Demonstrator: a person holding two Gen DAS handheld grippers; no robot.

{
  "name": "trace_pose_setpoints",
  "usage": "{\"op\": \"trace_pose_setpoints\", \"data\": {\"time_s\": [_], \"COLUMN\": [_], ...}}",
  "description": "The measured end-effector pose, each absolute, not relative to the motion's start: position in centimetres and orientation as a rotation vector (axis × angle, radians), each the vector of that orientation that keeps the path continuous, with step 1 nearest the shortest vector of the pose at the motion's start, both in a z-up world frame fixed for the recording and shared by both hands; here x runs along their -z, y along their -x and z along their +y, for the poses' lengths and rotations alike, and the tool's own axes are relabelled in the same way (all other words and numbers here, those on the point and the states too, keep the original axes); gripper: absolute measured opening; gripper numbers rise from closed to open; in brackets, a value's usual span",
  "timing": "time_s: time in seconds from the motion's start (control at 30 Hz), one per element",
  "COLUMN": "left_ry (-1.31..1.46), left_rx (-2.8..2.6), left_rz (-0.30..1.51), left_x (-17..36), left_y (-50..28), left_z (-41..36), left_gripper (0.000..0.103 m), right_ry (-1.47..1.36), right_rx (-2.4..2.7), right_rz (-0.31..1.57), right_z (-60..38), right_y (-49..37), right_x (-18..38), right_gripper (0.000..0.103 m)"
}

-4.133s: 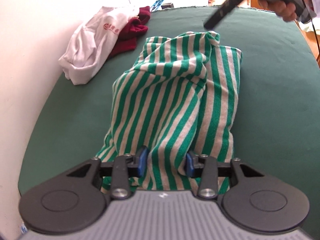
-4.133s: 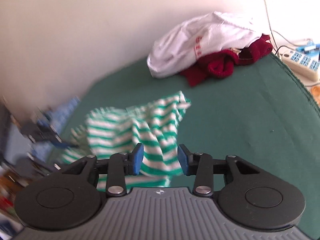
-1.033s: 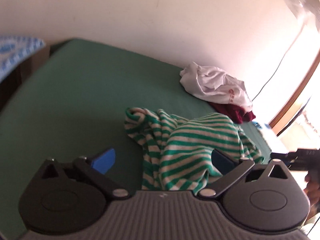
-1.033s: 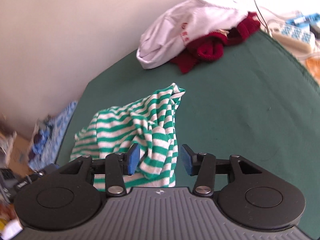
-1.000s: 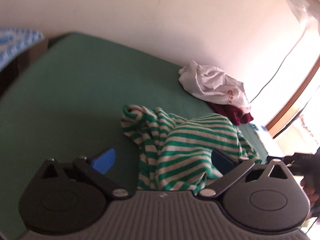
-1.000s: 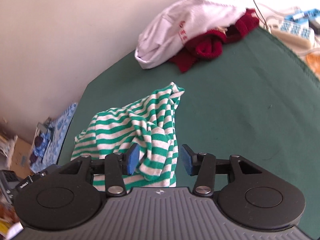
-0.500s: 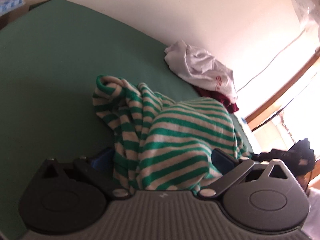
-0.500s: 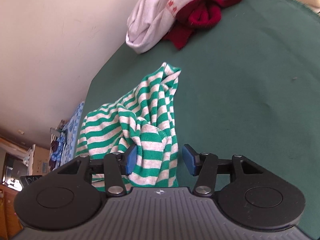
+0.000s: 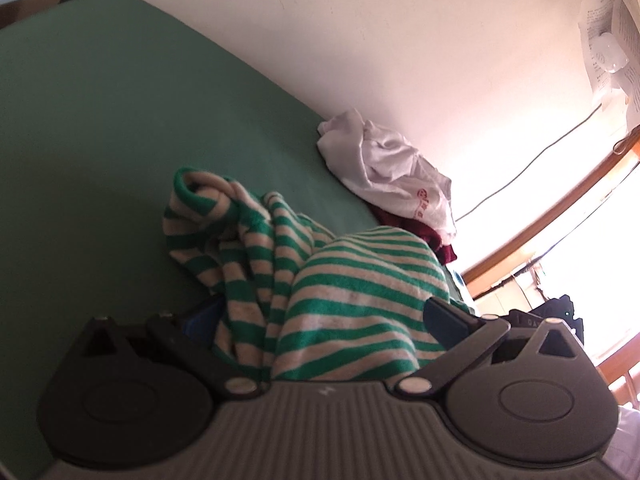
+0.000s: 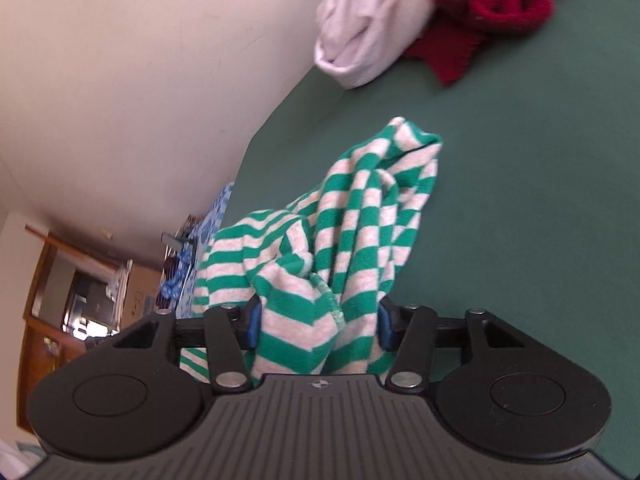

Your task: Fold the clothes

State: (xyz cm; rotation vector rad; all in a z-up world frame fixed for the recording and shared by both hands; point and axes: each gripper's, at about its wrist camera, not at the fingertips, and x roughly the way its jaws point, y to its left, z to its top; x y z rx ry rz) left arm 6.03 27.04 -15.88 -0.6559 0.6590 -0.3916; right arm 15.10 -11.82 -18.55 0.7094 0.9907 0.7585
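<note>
While bunched on the green felt-like table cover [image 9: 100, 120], the green-and-white striped knit garment [image 10: 352, 216] lies in soft rumpled folds, near a crumpled white shirt [image 9: 392, 168] and dark red knit [image 10: 500, 12]. Left gripper [image 9: 320, 316] is spread wide, cloth mounded between its blue pads. Right gripper [image 10: 318, 322], angled downward, is opening around a hemmed fold.

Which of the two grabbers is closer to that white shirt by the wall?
Hard to call. Both the left gripper and right gripper sit at the striped garment, jaws around it, well short of the white shirt.
</note>
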Motion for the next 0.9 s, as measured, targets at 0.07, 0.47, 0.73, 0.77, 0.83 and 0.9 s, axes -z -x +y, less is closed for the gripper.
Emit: {"op": "trace_pose_setpoints", "data": {"time_s": [0.07, 0.47, 0.73, 0.77, 0.83, 0.9], "left_ry": [0.611, 0.609, 0.598, 0.615, 0.699, 0.738], "left_rx": [0.367, 0.250, 0.192, 0.201, 0.244, 0.291], "left_rz": [0.654, 0.680, 0.689, 0.699, 0.718, 0.757], "left_x": [15.6, 15.2, 14.9, 15.0, 15.1, 15.1], "left_y": [-5.8, -4.9, -4.6, -4.6, -4.2, -3.9], "left_z": [26.4, 26.5, 25.9, 26.2, 27.6, 28.9], "left_gripper": [0.102, 0.068, 0.065, 0.073, 0.091, 0.102], "right_ry": [-0.714, -0.591, -0.608, -0.622, -0.654, -0.673], "right_rx": [-0.748, -0.640, -0.594, -0.588, -0.582, -0.579], "right_rz": [1.002, 1.006, 0.978, 0.988, 1.020, 1.062], "right_z": [-11.7, -11.0, -10.5, -10.6, -11.0, -11.5], "right_y": [-15.1, -13.0, -12.5, -12.6, -12.9, -13.2], "right_x": [18.5, 17.2, 17.5, 17.5, 17.5, 17.3], "right_gripper": [0.053, 0.046, 0.050, 0.051, 0.053, 0.055]}}
